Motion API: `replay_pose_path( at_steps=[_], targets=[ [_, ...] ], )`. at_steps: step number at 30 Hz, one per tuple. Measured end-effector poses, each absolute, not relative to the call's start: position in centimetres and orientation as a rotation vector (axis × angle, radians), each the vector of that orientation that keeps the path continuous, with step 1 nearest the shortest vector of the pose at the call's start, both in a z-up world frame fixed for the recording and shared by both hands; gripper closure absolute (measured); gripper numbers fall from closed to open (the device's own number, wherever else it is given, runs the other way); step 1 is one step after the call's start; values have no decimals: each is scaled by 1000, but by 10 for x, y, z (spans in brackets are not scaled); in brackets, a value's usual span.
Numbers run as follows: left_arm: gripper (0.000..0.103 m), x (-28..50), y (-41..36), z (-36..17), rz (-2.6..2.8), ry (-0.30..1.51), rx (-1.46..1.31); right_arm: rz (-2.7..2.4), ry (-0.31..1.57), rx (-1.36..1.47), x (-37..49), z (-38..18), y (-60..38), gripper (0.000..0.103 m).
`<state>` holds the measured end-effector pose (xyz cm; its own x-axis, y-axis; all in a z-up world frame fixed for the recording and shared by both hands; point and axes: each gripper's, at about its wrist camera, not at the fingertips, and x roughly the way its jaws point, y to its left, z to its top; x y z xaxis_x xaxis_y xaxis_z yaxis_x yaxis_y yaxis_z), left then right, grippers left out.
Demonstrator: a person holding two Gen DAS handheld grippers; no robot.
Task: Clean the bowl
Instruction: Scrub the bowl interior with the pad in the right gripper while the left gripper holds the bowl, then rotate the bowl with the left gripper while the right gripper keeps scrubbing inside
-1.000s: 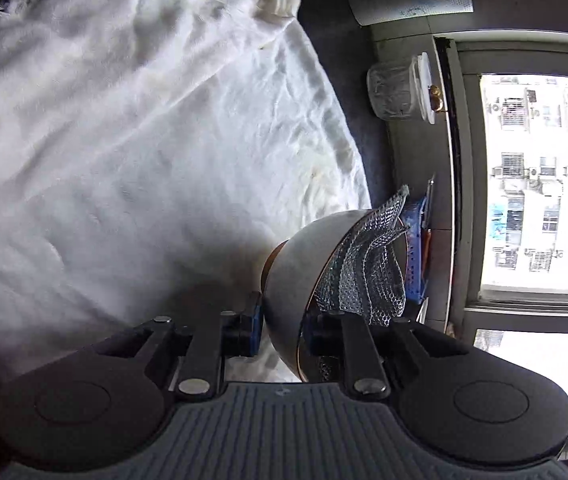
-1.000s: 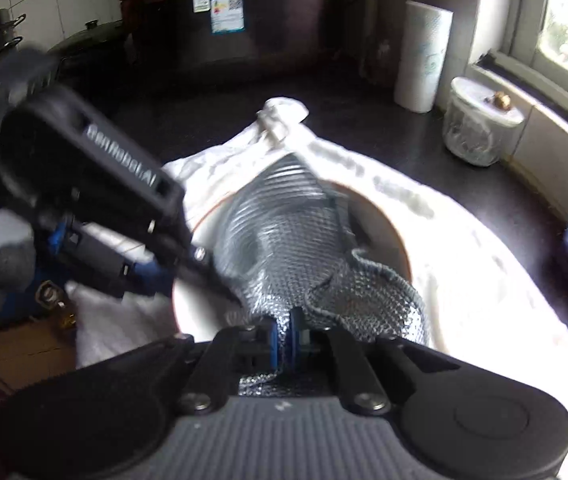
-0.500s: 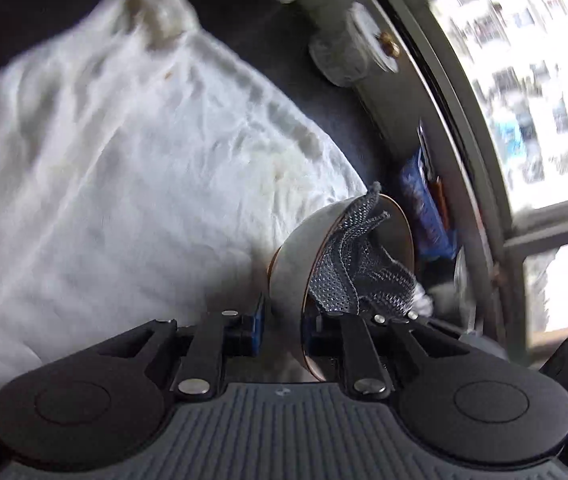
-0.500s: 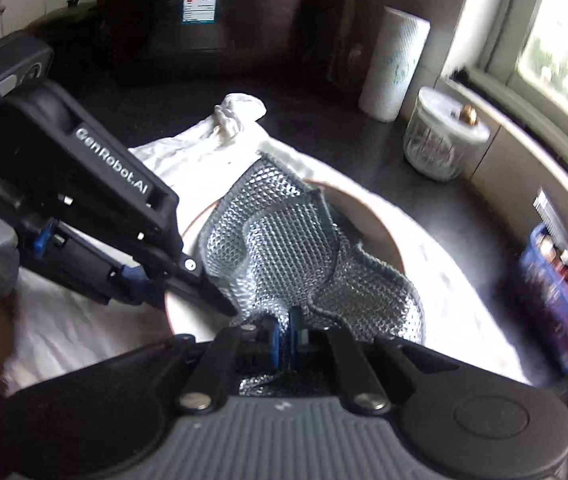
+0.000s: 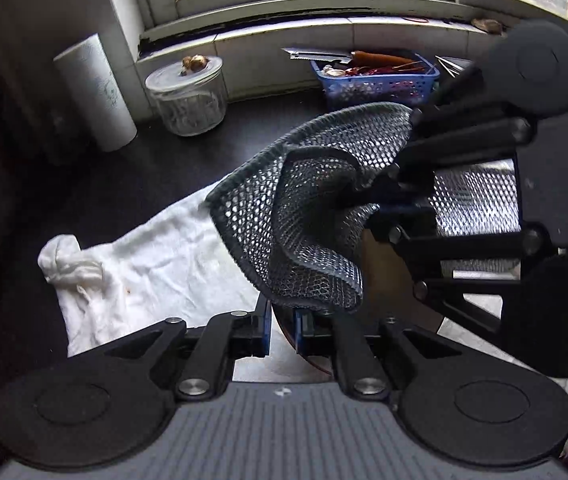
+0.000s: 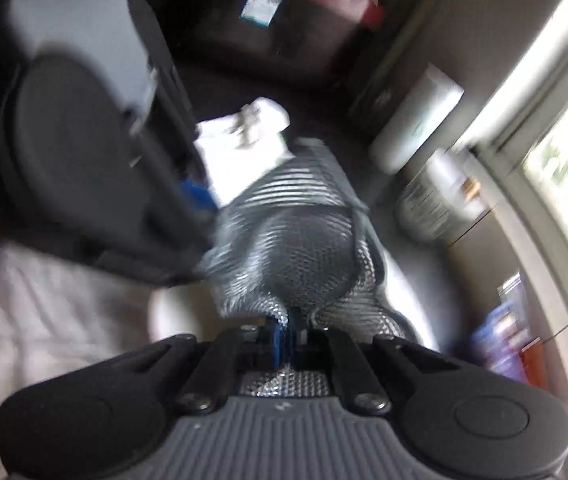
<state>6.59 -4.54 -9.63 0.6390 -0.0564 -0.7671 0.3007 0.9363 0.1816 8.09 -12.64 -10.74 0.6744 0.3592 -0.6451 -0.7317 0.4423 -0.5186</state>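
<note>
My left gripper has its jaws closing on the near rim of the bowl, and the blue pads press either side of it. The bowl is white outside and brown inside, and it is tilted above the white towel. A grey mesh scrubbing cloth bulges out of the bowl. My right gripper comes in from the right, shut on that cloth. The right wrist view is blurred. It shows the right gripper shut on the mesh cloth, with the left gripper's dark housing at the left.
Along the window sill on the dark counter stand a paper towel roll, a lidded glass jar and a blue basket of utensils. A dark red appliance stands at the back in the right wrist view.
The left gripper has rolled about a quarter turn and risen with the bowl, so the window now lies across the top of its view. The right gripper has come into that view.
</note>
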Motion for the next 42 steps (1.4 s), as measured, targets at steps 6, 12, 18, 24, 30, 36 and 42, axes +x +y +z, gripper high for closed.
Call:
replay_pose_path(
  at_steps=[6, 12, 18, 24, 30, 36, 42],
  targets=[
    [93, 67, -34, -94, -197, 865, 150, 726, 497, -1010, 82, -126, -122, 99],
    [93, 69, 2, -102, -153, 915, -238, 725, 615, -863, 88, -133, -126, 99],
    [90, 60, 46, -130, -46, 971, -795, 729, 839, -445, 106, -128, -141, 98],
    [90, 42, 72, -170, 10, 1005, -1234, 765, 886, -317, 105, -117, -141, 98],
    [88, 52, 51, -146, -6, 1044, -852, 765, 817, -513, 92, -122, -126, 98],
    [88, 67, 15, -107, -19, 989, -291, 798, 754, -656, 82, -129, -118, 99],
    [98, 68, 7, -97, -138, 970, -121, 817, 713, -753, 66, -132, -113, 99]
  ],
)
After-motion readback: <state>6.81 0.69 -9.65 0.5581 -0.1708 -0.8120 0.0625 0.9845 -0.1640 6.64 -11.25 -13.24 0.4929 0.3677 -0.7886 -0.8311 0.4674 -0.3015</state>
